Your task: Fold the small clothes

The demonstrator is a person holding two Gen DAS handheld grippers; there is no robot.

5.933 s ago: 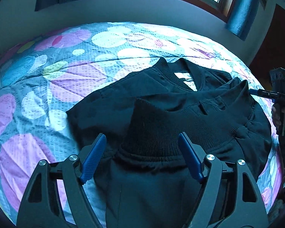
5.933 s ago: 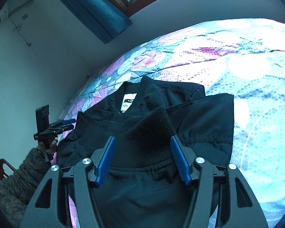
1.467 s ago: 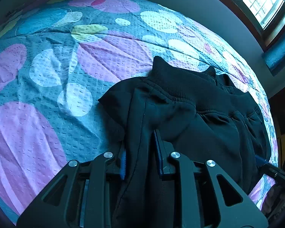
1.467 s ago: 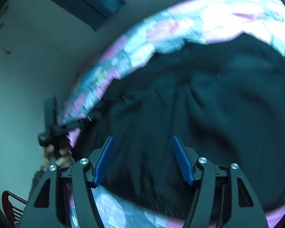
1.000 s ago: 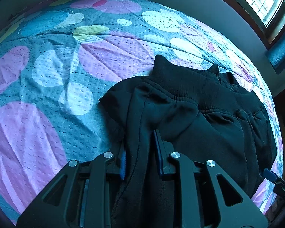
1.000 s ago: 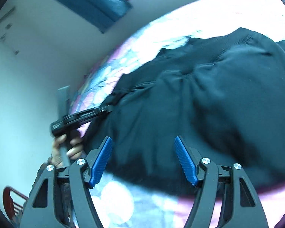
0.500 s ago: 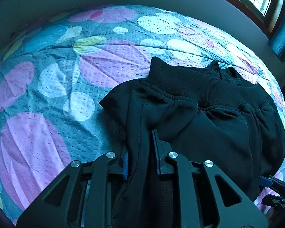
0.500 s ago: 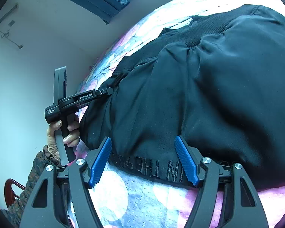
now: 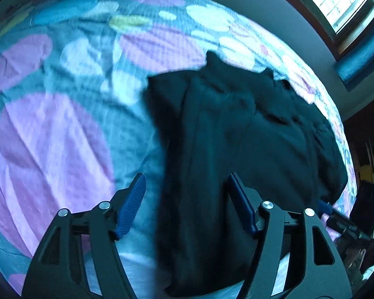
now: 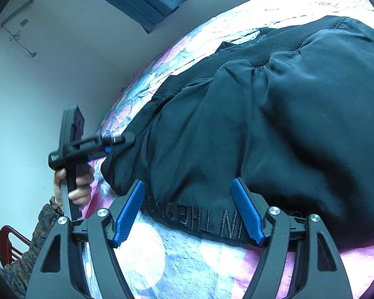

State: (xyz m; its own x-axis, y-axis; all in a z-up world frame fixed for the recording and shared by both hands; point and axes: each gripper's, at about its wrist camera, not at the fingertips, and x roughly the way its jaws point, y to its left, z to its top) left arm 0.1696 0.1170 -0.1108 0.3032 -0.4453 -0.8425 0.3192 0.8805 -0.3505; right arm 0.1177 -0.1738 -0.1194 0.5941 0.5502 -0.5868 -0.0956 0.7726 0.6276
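Left wrist view: pink, blue and white flower-print quilted bedspread (image 9: 52, 134) is filling the left half; left tool (image 9: 187, 204) is hovering low over the bed with its blue ribbed pads (image 9: 131, 204) apart and opening; a fold of the black nylon bomber jacket with ribbed knit hem (image 9: 249, 134) is lying between the pads, neither pad pressing it; jacket is lying folded on the bedspread, centre to right; frame is motion-blurred; bright window (image 9: 336, 2) at upper right.

Right wrist view: person's hand (image 10: 74, 186) is gripping the left tool's black handle at far left, tool tip at the jacket's left edge; right tool (image 10: 188, 211) is sitting over the jacket's near edge, pads wide and opening, nothing clamped; embroidered lettering (image 10: 199, 220) is showing between the pads; jacket is covering centre and right.
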